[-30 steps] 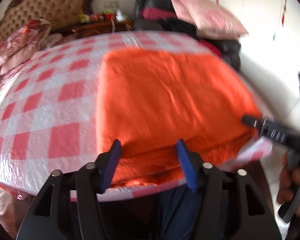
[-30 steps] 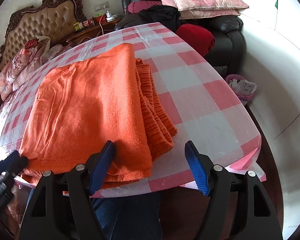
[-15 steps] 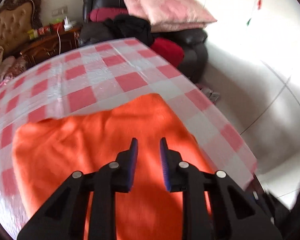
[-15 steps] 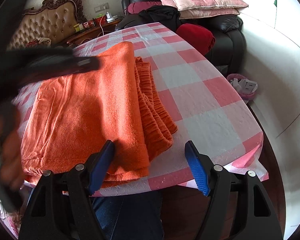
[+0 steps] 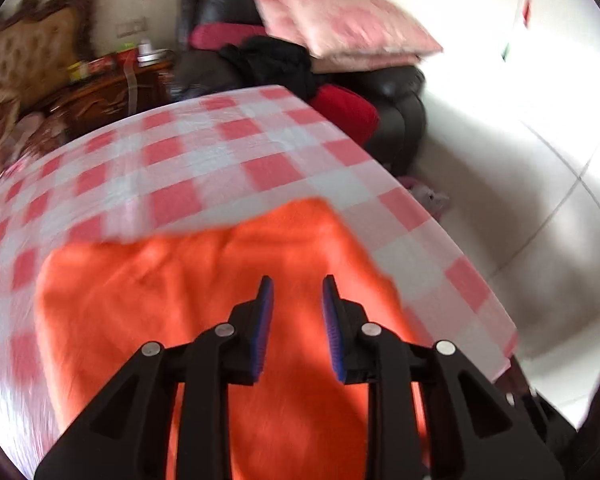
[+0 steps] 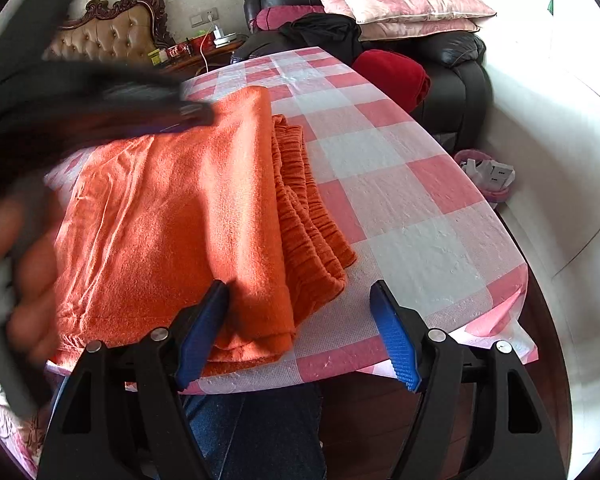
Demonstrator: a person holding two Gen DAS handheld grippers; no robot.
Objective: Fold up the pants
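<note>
Right wrist view: right gripper (image 6: pixel 300 330) jaws spread, empty, over folded orange pants' (image 6: pixel 172 216) near corner.

In the right wrist view the left gripper (image 6: pixel 100 108) is a dark blur that hides the far left corner of the orange pants (image 6: pixel 172 216), and the hand (image 6: pixel 28 280) holding it is smeared. The left wrist view is motion-blurred; its lower edge cuts off the pants (image 5: pixel 180 300) and the counter (image 5: pixel 220 152) near edge.
</note>
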